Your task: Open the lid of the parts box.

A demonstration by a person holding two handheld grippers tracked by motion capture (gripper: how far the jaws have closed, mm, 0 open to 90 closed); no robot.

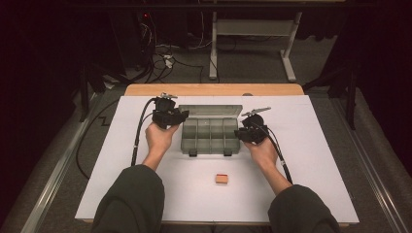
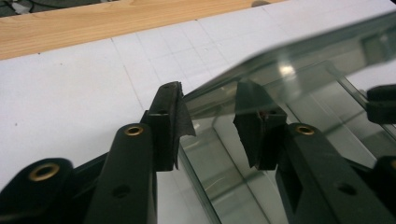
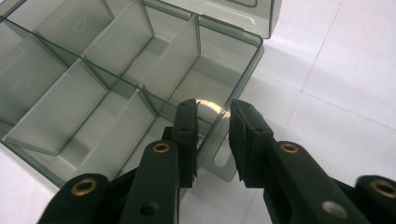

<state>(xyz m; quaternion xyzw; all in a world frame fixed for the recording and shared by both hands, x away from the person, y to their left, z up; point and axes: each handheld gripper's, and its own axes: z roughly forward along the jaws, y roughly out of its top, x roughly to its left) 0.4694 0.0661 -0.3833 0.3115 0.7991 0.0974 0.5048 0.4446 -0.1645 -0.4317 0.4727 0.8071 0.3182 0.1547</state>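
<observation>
A clear compartment box point(image 1: 210, 136) is seen near the middle of the table point(image 1: 311, 160), somewhat toward its far edge, with its lid point(image 1: 212, 110) raised at the far side and its two dark latches turned toward the near edge. The left claw point(image 1: 180, 116) is held at the box's left far corner; in the left gripper view its jaws are parted, with the lid's edge point(image 2: 299, 46) lying between them, and no pad is seen pressing on it. The right claw point(image 1: 239, 134) is held at the box's right wall; in the right gripper view its jaws straddle that wall point(image 3: 219, 140) without clearly pinching it. A small orange block point(image 1: 222, 179) is seen lying apart, nearer the table's near edge.
</observation>
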